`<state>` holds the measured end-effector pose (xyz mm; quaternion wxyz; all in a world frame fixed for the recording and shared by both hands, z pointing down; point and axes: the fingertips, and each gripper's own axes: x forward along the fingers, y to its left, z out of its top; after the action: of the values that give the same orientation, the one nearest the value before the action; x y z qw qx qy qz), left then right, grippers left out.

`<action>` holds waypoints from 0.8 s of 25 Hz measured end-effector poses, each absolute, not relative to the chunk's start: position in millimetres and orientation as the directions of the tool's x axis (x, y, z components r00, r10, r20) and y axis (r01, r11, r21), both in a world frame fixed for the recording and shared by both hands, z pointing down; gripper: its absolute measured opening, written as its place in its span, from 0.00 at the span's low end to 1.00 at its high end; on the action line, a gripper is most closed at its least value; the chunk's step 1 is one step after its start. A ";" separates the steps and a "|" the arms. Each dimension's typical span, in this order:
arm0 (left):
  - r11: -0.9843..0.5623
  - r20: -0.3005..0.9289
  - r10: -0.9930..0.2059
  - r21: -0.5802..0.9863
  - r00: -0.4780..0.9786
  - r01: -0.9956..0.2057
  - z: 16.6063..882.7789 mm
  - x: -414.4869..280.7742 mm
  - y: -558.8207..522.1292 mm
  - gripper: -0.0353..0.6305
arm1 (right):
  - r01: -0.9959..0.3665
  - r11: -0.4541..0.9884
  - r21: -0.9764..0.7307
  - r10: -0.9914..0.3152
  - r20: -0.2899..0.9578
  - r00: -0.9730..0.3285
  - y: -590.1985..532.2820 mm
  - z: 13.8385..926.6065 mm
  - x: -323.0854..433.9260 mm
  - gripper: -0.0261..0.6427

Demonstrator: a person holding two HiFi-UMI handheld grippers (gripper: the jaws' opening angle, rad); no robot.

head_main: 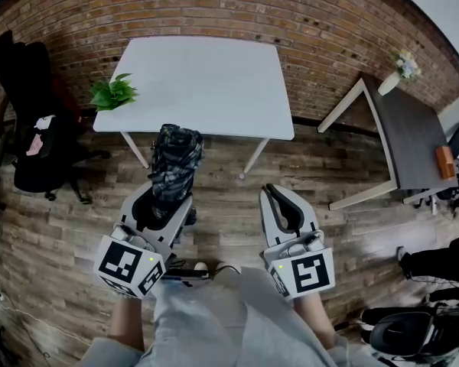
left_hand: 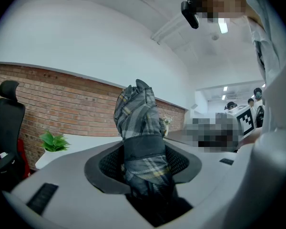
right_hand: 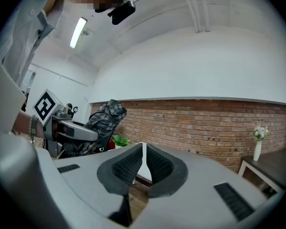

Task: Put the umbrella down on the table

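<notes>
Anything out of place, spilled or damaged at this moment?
Nothing stands out. The folded umbrella is clamped in the left claw. The right claw is shut and empty. The white table ahead carries only a green plant near its left corner.

Head camera looks steeply down on left gripper (head_main: 165,199) and right gripper (head_main: 277,197), bench (head_main: 214,75) ahead of them. Each gripper camera rides close behind its jaws, facing the same brick wall (head_main: 306,14).
</notes>
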<state>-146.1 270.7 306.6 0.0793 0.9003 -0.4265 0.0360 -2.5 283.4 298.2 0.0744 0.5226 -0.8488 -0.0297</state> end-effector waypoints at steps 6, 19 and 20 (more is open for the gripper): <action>-0.632 0.121 -0.757 0.114 0.642 -0.766 304.5 -153.8 274.0 0.40 | -0.897 0.419 0.139 -0.908 0.086 -0.411 288.4 295.0 -4.2 0.12; -0.656 0.095 -0.744 0.088 0.661 -0.750 295.4 -186.0 297.4 0.40 | -0.897 0.416 0.149 -0.909 0.076 -0.409 316.6 293.9 -46.4 0.12; -0.656 0.092 -0.744 0.083 0.662 -0.750 296.1 -189.5 300.0 0.40 | -0.898 0.415 0.148 -0.910 0.073 -0.409 318.9 295.2 -50.1 0.12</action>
<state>-189.5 300.0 296.1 0.0570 0.9097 -0.4105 0.0250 -50.1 318.9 295.2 0.0711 0.5390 -0.8382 -0.0424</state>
